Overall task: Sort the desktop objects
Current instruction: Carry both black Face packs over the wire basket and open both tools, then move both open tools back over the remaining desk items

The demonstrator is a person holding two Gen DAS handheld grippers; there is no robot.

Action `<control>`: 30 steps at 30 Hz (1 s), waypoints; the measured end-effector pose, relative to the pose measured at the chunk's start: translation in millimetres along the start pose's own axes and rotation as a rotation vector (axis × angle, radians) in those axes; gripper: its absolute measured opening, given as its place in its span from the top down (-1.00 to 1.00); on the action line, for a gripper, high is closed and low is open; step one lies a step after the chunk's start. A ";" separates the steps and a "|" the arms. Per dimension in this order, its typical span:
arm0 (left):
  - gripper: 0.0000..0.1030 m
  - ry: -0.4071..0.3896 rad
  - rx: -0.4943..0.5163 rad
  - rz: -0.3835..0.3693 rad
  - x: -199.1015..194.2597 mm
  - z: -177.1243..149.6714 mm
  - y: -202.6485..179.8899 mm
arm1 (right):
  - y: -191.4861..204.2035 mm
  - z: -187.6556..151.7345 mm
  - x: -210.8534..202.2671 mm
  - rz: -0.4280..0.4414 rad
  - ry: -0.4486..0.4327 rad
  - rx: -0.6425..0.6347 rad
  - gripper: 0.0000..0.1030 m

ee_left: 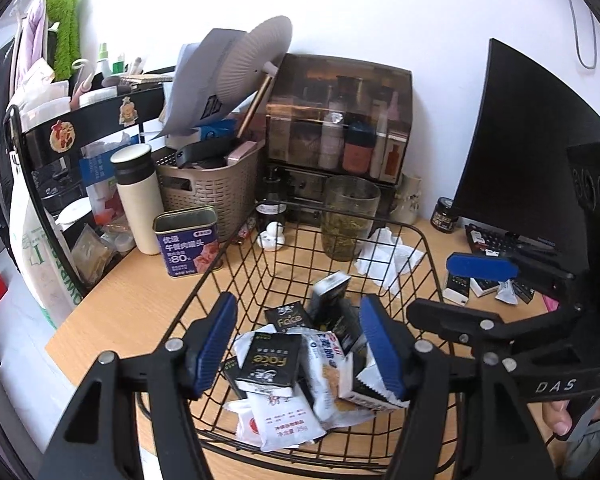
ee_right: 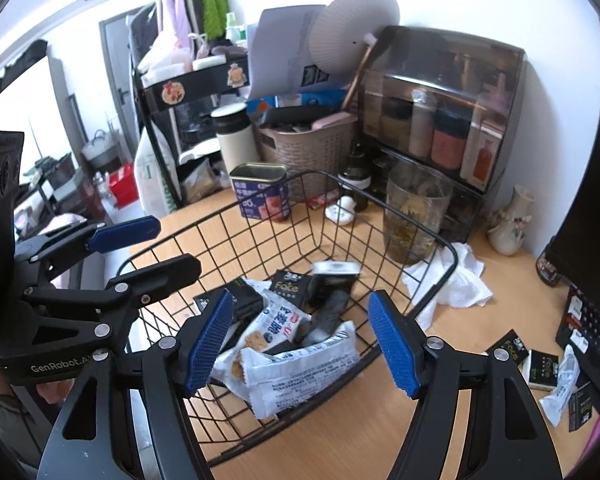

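Observation:
A black wire basket (ee_left: 332,216) (ee_right: 456,256) stands on the wooden desk and holds several black "Face" sachets (ee_left: 270,364) (ee_right: 286,286) and white snack packets (ee_left: 282,420) (ee_right: 300,372). My left gripper (ee_left: 300,344) is open and empty above the basket's near side. My right gripper (ee_right: 304,344) is open and empty over the basket too. Each gripper also shows in the other's view, the right one (ee_left: 480,268) and the left one (ee_right: 140,240). More sachets and a packet (ee_right: 540,368) (ee_left: 484,286) lie on the desk to the right of the basket.
Behind the basket stand a blue tin (ee_left: 188,242), a white flask (ee_left: 136,196), a woven bin (ee_left: 216,188), a glass of tea (ee_left: 350,218), a crumpled white cloth (ee_right: 456,280) and a cosmetics case (ee_left: 340,120). A monitor (ee_left: 532,140) and keyboard stand at right.

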State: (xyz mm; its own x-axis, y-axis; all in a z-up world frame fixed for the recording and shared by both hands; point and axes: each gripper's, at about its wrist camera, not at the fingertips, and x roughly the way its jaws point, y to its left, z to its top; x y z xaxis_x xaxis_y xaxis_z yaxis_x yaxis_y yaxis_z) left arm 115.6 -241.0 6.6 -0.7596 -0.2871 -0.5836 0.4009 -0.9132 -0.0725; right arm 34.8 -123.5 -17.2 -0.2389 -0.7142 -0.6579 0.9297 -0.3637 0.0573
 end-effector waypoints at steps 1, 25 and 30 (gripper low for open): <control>-0.34 0.002 0.007 -0.007 0.9 0.3 -3.6 | -3.8 -1.2 -2.1 -0.006 0.000 0.006 -0.37; -0.35 0.127 0.254 -0.316 95.7 2.8 -227.7 | -212.0 -94.0 -91.4 -0.338 -0.001 0.356 -0.37; -0.35 0.198 0.247 -0.290 152.1 -4.3 -250.1 | -267.6 -117.6 -81.1 -0.394 0.052 0.457 -0.37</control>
State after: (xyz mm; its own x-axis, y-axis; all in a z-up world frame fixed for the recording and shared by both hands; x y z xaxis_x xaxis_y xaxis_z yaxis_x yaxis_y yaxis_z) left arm -98.0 -55.0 -67.6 -0.7000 0.0311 -0.7135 0.0317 -0.9967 -0.0746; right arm -161.7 102.1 -67.5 -0.5157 -0.4477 -0.7305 0.5568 -0.8232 0.1114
